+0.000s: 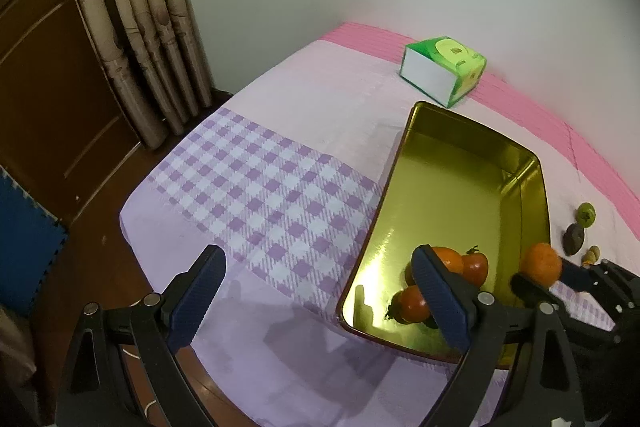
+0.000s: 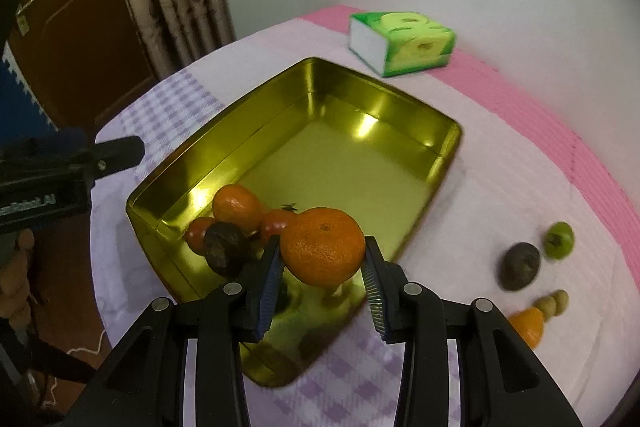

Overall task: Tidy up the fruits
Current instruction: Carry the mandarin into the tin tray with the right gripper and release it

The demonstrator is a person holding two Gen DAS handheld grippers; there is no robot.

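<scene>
My right gripper [image 2: 322, 247] is shut on a mandarin orange [image 2: 323, 246], held above the near end of a gold tin [image 2: 360, 167]. Inside the tin lie another orange [image 2: 236, 207], two red tomatoes [image 2: 276, 223] and a dark brown fruit [image 2: 224, 247]. In the left wrist view my left gripper [image 1: 320, 291] stands open and empty over the checked cloth, just left of the tin [image 1: 460, 179]. That view also shows the held orange [image 1: 542, 263] over the tin's right rim. One left finger [image 2: 120, 151] shows beside the tin.
A dark fruit [image 2: 520, 267], a green fruit [image 2: 558, 239], small beige nuts [image 2: 554, 303] and an orange piece [image 2: 528, 327] lie on the cloth right of the tin. A green tissue box [image 2: 400, 43] sits behind it. The table edge, a curtain and a door are on the left.
</scene>
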